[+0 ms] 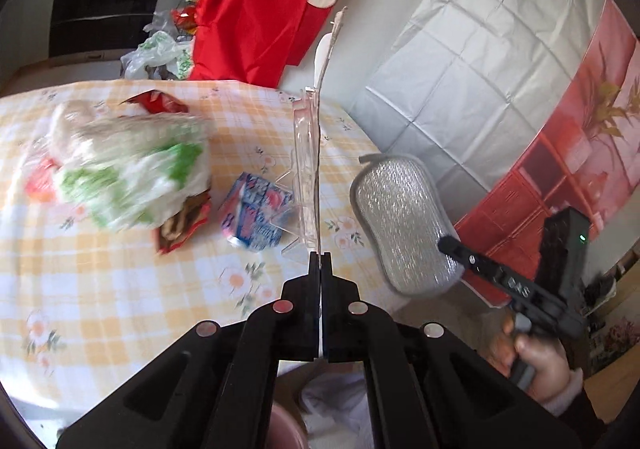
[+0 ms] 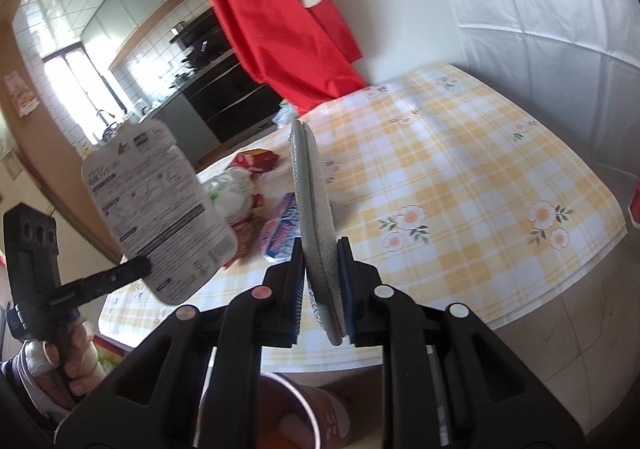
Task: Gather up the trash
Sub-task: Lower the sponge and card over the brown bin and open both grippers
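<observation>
My left gripper [image 1: 320, 261] is shut on the edge of a clear plastic blister pack [image 1: 306, 169], held up edge-on above the table. In the right wrist view the pack's printed card back [image 2: 160, 209] shows, with the left gripper [image 2: 142, 269] at its lower corner. My right gripper [image 2: 322, 249] is shut on a grey, silvery scrub pad [image 2: 316, 201], also lifted. The pad [image 1: 404, 225] and right gripper [image 1: 450, 245] hang off the table's right edge. Left on the table are a white-green plastic bag [image 1: 128, 169], a red-brown wrapper [image 1: 180, 225] and a blue-pink packet [image 1: 256, 213].
The table wears a yellow checked flowered cloth [image 2: 460, 177]. A reddish-brown round bin [image 2: 308, 405] stands below its near edge, under both grippers. Red fabric [image 1: 256, 1] hangs behind the table, with more bags [image 1: 160, 53] beyond it. A second red wrapper [image 1: 160, 101] lies at the back.
</observation>
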Motion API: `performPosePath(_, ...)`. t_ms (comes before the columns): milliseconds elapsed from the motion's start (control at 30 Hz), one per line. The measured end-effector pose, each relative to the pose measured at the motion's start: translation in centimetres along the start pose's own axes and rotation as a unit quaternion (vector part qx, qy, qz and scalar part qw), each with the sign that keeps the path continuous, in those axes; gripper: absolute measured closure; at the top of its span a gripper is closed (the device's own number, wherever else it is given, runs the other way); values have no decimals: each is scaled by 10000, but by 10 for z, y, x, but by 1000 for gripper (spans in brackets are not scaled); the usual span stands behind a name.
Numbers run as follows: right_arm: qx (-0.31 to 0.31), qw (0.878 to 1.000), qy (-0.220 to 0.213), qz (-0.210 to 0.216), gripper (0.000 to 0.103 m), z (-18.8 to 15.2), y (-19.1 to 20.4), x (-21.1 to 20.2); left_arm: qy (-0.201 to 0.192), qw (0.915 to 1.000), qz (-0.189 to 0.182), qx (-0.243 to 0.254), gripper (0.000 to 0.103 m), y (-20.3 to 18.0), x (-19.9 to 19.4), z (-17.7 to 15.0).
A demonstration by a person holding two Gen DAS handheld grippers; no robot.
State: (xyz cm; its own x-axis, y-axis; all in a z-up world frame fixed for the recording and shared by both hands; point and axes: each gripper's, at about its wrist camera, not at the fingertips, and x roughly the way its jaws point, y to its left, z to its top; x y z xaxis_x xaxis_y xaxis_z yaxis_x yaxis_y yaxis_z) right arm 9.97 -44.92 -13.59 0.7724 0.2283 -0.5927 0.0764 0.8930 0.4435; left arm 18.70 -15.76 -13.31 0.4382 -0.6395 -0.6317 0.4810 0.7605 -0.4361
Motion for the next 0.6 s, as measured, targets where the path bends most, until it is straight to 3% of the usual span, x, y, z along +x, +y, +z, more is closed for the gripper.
performPosePath(300,-510,9967,370,517,84,-20,60,-1,-182,9986,425,246,102,31,-92,-56)
performPosePath(600,-990,9859,1036,866,84,-68,119,8,-240,9974,587,-350,102,75,-149,-111)
